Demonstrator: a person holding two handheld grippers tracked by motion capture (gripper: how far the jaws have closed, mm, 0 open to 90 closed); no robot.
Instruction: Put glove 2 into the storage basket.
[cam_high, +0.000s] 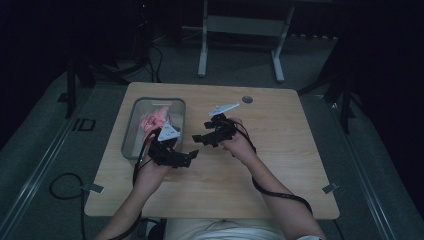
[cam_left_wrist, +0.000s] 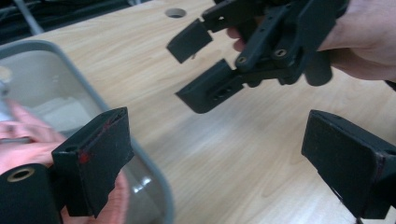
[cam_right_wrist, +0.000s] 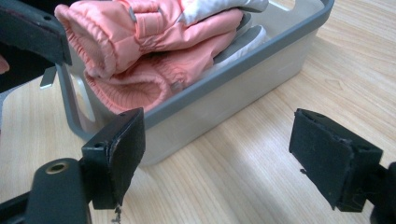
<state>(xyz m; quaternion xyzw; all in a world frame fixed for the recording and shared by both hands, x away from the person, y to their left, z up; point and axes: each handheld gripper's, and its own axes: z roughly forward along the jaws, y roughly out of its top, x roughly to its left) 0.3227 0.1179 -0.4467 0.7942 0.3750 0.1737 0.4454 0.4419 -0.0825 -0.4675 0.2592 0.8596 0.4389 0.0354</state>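
Both the left gripper (cam_high: 192, 154) and right gripper (cam_high: 197, 138) hang open and empty beside the bin (cam_high: 131, 131) near the table's left edge; reach in squarely for the pink jacket (cam_right_wrist: 140, 42) folded inside.

A crumpled pink garment (cam_right_wrist: 140, 51) with ribbed, elastic cuffs and a white patch lies heaped in a translucent, grey-rimmed bin (cam_right_wrist: 243, 88), just beyond the right gripper's (cam_right_wrist: 217, 158) spread jaws, nearer its left jaw, and beside the left gripper's (cam_left_wrist: 219, 163) left jaw.
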